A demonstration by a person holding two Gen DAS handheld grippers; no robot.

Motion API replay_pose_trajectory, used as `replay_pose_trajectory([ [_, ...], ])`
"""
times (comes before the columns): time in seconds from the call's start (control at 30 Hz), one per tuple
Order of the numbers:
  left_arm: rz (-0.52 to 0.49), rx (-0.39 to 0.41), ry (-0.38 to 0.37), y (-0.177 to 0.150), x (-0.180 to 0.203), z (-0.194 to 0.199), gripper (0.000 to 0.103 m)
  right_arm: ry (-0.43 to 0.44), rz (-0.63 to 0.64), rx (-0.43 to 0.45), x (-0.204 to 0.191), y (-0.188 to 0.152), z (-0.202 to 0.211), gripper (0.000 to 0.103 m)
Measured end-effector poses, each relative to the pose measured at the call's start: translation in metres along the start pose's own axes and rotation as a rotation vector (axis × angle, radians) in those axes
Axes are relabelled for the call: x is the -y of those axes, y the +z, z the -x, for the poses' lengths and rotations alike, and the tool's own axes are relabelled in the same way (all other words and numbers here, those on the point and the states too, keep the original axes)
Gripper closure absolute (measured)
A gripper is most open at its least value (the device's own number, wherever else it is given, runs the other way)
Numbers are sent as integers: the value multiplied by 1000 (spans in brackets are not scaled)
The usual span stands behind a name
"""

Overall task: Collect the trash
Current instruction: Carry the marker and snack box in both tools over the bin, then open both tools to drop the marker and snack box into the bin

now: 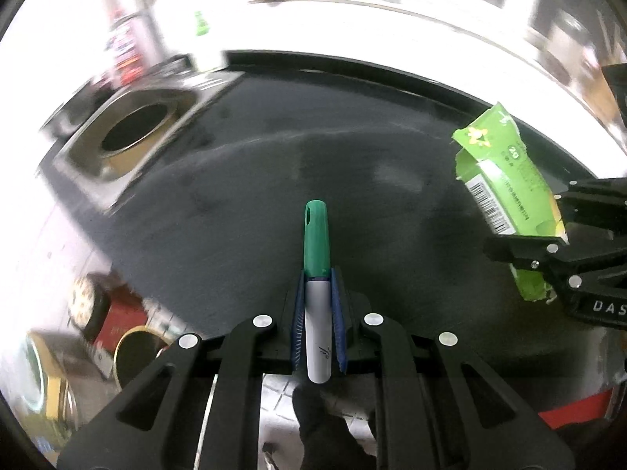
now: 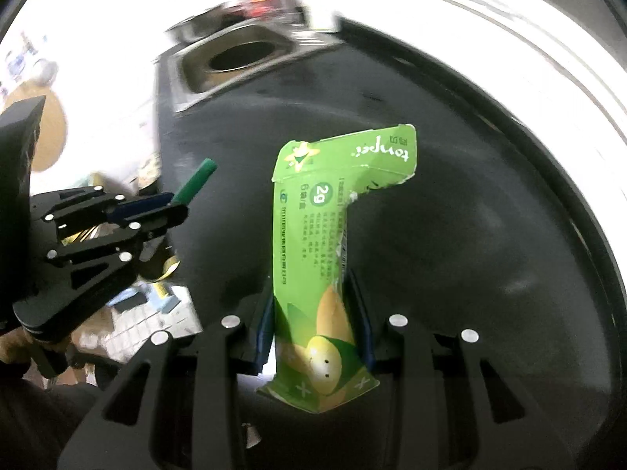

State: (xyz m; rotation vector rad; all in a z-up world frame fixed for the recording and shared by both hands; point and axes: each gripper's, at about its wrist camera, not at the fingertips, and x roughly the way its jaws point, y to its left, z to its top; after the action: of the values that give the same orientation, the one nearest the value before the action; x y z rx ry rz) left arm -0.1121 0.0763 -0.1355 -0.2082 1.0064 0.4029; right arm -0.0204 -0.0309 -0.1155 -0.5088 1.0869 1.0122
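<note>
Trash here is 2 things: a green-capped white marker pen point(image 1: 316, 293) clenched between the blue pads of the left gripper point(image 1: 317, 313), and a torn green cardboard box with a barcode point(image 2: 325, 258) grasped flat in the right gripper point(image 2: 317, 313). Both are held in the air above the dark round tabletop point(image 1: 254, 196).

The box is soft and bent, so I think it could slide out if it is tilted. The square steel bin with a round opening point(image 1: 129, 133) sits at the table edge; its hole looks narrow, so a drop could miss.

Only the right wrist view shows the box's printed face; only the left shows its barcode.
</note>
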Motion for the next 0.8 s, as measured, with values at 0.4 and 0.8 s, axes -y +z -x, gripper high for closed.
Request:
replay_pose_trajectory([
  [0.4, 415, -70, 216, -126, -210, 24, 90, 288, 366, -88, -235, 82, -90, 68],
  [0.8, 629, -70, 251, -223, -334, -24, 90, 392, 460, -303, -369, 108, -241, 68],
])
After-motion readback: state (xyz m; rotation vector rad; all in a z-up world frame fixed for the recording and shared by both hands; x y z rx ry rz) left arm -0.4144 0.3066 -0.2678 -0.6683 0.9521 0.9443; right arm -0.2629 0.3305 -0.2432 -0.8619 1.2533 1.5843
